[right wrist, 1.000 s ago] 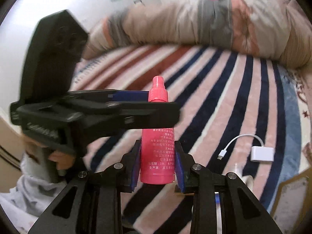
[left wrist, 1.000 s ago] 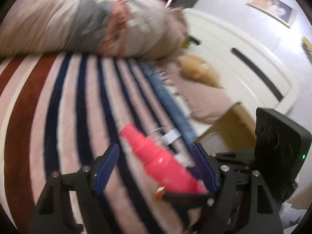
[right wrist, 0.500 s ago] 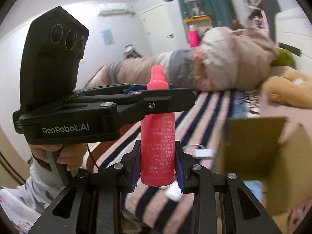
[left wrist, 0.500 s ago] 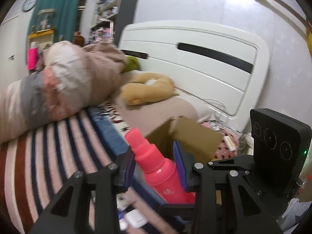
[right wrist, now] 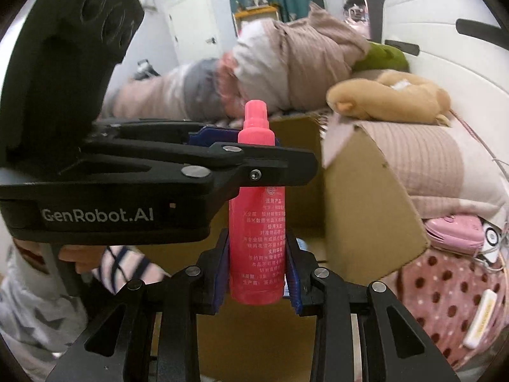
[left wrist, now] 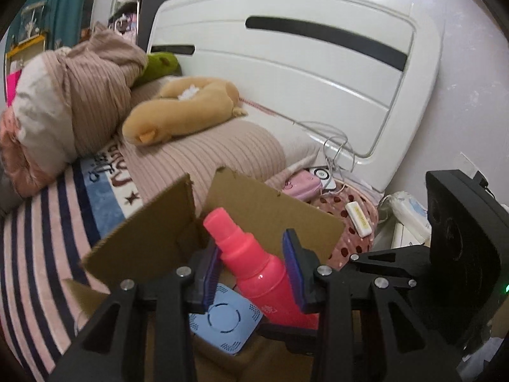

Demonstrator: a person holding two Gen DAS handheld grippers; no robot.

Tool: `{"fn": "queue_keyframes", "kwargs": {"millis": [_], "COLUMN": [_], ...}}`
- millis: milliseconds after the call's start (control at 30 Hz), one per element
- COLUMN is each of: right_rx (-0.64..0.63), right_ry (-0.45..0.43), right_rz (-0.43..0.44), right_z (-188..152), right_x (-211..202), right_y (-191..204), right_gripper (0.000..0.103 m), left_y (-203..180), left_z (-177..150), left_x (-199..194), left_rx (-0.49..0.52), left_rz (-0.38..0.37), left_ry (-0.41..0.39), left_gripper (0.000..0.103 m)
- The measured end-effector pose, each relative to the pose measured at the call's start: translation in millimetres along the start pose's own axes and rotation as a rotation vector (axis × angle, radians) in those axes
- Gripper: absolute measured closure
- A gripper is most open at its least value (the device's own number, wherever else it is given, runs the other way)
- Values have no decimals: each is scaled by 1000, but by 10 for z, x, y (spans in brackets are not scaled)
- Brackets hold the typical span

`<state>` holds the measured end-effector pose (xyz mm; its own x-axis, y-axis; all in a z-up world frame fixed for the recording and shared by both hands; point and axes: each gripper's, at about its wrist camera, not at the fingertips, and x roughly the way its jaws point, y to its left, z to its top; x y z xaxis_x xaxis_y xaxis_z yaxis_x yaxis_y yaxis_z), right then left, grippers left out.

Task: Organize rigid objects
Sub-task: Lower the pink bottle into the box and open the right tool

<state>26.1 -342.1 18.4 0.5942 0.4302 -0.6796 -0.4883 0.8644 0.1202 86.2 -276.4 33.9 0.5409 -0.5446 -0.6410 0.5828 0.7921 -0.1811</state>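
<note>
A pink spray bottle (left wrist: 254, 264) (right wrist: 257, 238) is held upright by both grippers at once. My right gripper (right wrist: 257, 273) is shut on the bottle's lower body, its blue pads pressing both sides. My left gripper (left wrist: 253, 261) comes in from the side and is shut on the bottle's shoulder, just under the neck. The bottle hangs over an open cardboard box (left wrist: 152, 242) (right wrist: 366, 191) standing on the bed. Inside the box, under the bottle, lies a light blue square device (left wrist: 224, 318).
The box flaps stand up around the opening. Behind it lie a tan plush toy (left wrist: 178, 111), a bundled blanket (left wrist: 79, 95) and the white headboard (left wrist: 302, 47). A pink case (left wrist: 302, 184) and a white bar (left wrist: 358, 219) lie to the right. A person's hand (right wrist: 79, 254) holds the left gripper.
Both grippers carried the bottle from over the striped bedspread to above the cardboard box. The left gripper's jaws, wide at first, closed on the bottle's upper part.
</note>
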Motion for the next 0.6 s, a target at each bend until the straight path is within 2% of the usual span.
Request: {"fn": "queue_keyframes", "kwargs": {"millis": [133, 267, 367, 400, 467, 600], "right_rx": [-5, 2, 27, 36, 48, 59], "right_ry": [23, 32, 40, 42, 38, 27], "right_rz": [-64, -100, -95, -98, -111, -129], "right_z": [-61, -68, -42, -31, -34, -12], "right_x": [20, 68, 140, 147, 137, 78], "right_y": [-62, -81, -121, -124, -133, -105], "right_gripper": [75, 72, 72, 72, 71, 65], "left_y": [-36, -73, -113, -108, -75, -3], "left_z": [-1, 11, 17, 28, 34, 9], "left_x": [123, 151, 109, 99, 102, 54], "left_rx": [8, 66, 177, 197, 181, 131], "left_rz": [13, 118, 212, 209, 174, 149], "left_ry": [15, 3, -44, -41, -14, 9], "left_gripper": [67, 61, 59, 56, 40, 36]}}
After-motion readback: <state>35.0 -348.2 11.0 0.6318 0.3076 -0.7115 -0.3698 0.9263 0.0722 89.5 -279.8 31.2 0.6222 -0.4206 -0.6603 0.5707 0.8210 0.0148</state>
